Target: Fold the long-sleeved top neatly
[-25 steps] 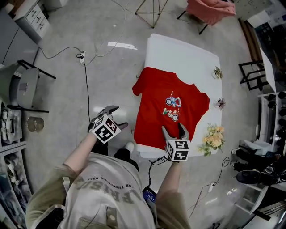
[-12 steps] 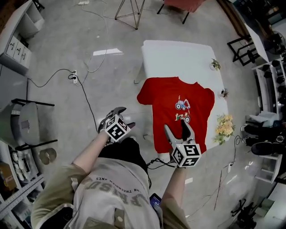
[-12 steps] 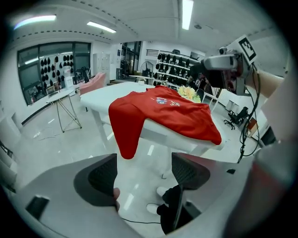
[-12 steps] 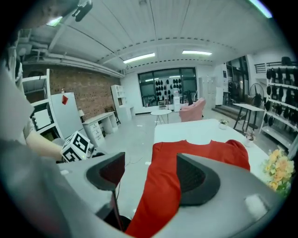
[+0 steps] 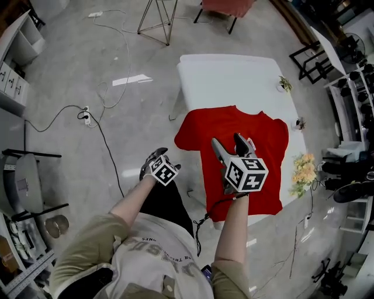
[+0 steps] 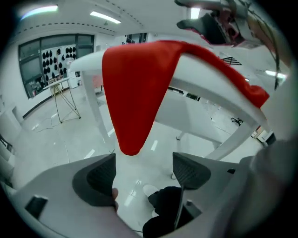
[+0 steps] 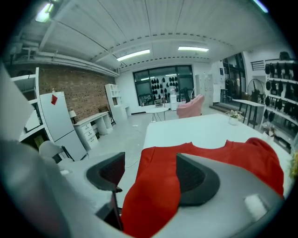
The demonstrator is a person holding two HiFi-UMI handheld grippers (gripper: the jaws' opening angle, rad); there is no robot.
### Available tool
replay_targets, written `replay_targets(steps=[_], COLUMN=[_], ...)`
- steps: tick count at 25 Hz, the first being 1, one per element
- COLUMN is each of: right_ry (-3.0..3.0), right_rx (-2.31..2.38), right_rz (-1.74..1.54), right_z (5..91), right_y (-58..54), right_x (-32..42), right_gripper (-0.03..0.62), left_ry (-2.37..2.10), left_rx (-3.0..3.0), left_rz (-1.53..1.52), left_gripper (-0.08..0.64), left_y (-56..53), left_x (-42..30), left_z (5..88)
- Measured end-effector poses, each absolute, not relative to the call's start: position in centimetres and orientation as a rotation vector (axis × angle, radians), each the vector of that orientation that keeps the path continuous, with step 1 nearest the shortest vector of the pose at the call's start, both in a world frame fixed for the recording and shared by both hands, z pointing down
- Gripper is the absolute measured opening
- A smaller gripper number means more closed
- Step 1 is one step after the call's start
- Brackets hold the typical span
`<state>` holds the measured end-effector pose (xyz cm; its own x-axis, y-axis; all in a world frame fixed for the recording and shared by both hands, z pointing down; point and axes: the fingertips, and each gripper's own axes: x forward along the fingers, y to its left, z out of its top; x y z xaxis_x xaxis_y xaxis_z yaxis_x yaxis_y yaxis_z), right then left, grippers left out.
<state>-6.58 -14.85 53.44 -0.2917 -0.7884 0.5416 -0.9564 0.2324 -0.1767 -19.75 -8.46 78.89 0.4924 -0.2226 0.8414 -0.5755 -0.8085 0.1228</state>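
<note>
Grey polished floor surrounds a white counter (image 5: 234,76), with loose cables (image 5: 87,114) trailing across it and a tripod (image 5: 155,17) and a pink chair (image 5: 225,6) beyond the far end. The red top (image 5: 198,131) lies spread flat on the near half of the counter, neckline toward the far edge and hem at the near edge. One tapering length of it hangs over the left edge toward the floor.

The right gripper (image 5: 228,143) is held over the middle of the red top. Its jaws are apart; the right gripper view shows red cloth in the gap between them, but the pads do not press on it.

The left gripper (image 5: 153,157) is off the counter, beside its near left corner and low over the floor, close to the person's dark trouser leg. Its jaws are apart too, with nothing between them. The left gripper view looks up at the hanging red cloth, which ends just above the jaws.

Two small potted plants (image 5: 284,83) stand along the counter's right edge, and a bunch of yellow flowers (image 5: 304,172) sits near its near right corner.
</note>
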Motion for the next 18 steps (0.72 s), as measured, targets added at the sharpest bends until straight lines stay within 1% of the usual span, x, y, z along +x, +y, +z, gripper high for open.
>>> replay_targets(steps=[8, 12, 16, 17, 18], right_ry=[-2.166, -2.127, -2.133, -2.129, -2.121], right_rx=[1.609, 1.591, 1.591, 1.587, 1.582], right_rz=[0.757, 0.758, 0.776, 0.776, 0.776], right_z=[56.8, 58.1, 58.4, 58.6, 58.8], right_y=[-19.6, -20.7, -21.2, -21.3, -21.4], right_x=[-6.3, -5.7, -5.1, -4.9, -4.7], right_gripper=[0.339, 0.339, 0.339, 0.339, 0.339], left_ry=[-0.777, -0.803, -0.892, -0.922, -0.963], left_rx=[2.307, 2.296, 2.328, 2.345, 2.362], left_rz=[1.245, 1.232, 1.213, 1.203, 1.187], left_gripper=[0.373, 0.373, 0.368, 0.316, 0.179], left_y=[-11.6, -13.1, -15.3, -15.8, -16.3], left_x=[-17.4, -16.1, -15.4, -15.4, -15.6], left_z=[89.9, 92.6, 93.5, 93.2, 92.5])
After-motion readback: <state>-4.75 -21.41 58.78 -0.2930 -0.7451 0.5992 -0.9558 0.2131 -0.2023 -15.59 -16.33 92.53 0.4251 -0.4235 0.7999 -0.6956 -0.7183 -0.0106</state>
